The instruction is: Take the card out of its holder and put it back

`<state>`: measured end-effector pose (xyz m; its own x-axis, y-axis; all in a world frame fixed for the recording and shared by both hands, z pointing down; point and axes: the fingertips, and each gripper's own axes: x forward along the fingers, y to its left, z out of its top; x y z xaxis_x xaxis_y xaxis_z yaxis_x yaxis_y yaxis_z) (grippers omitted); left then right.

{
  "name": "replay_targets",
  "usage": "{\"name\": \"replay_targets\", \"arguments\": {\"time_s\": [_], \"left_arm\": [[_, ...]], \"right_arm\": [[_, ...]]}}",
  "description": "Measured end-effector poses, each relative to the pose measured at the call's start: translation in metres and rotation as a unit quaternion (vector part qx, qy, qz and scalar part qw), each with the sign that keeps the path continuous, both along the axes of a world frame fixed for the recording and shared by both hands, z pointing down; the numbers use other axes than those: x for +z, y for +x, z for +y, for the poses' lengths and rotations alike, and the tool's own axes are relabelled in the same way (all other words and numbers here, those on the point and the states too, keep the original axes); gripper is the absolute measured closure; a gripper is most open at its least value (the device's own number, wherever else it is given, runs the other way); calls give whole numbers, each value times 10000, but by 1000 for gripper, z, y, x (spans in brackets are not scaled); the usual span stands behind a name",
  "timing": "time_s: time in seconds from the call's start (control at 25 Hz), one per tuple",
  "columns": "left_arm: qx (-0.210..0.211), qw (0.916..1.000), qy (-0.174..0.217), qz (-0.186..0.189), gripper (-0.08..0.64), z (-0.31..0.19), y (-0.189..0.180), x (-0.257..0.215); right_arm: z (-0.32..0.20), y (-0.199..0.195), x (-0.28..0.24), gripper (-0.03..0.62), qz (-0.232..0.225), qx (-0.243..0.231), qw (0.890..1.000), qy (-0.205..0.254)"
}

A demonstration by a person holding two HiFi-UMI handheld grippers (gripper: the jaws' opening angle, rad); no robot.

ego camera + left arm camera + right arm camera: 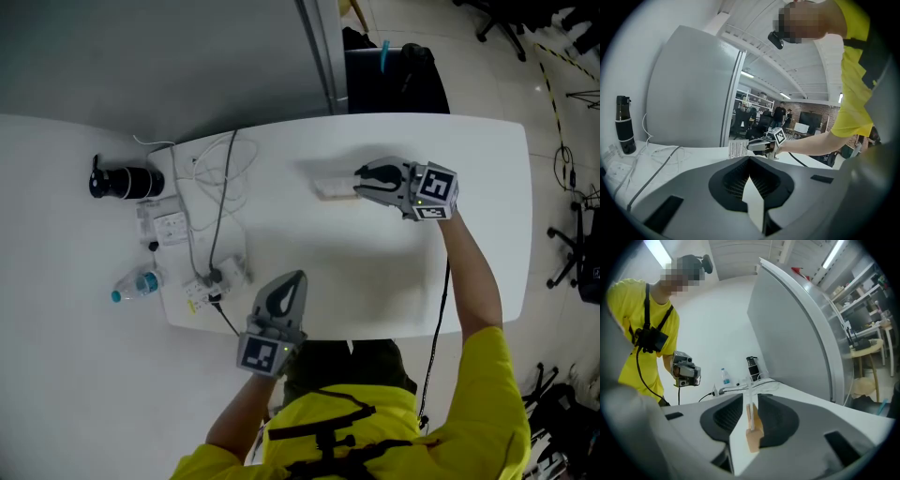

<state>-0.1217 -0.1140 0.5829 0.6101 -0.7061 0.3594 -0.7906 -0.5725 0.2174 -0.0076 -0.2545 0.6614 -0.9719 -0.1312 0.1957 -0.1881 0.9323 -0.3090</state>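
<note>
Card (pixel 750 415) stands in wooden holder (pixel 754 437) between the parted right claw (pixel 358 183); left claw (pixel 296 279) closed, empty.

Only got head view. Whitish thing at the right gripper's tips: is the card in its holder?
Observer: Yes. The right gripper has it in its own view: the card stands upright in a wooden holder.
Operator: Clamped on it?
Observer: No. The jaws stand apart, with the card edge-on between them.
Operator: And the left gripper?
Observer: Its jaws are shut, with nothing between them.
</note>
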Motion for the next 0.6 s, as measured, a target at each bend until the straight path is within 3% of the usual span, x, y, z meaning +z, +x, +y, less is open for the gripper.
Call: {"name": "replay_targets", "arguments": {"time_s": [0.12, 0.4, 0.6], "left_arm": [[34, 10000, 24, 23, 557, -7, 2, 7], [68, 9999, 70, 55, 557, -12, -1, 8], [61, 9999, 141, 30, 557, -12, -7, -7]], "right_arm": [[2, -7, 2, 565, -75, -170, 9998, 35], [7, -11, 0, 571, -160, -262, 9994, 186], [0, -9, -29, 571, -202, -167, 9991, 345]]}}
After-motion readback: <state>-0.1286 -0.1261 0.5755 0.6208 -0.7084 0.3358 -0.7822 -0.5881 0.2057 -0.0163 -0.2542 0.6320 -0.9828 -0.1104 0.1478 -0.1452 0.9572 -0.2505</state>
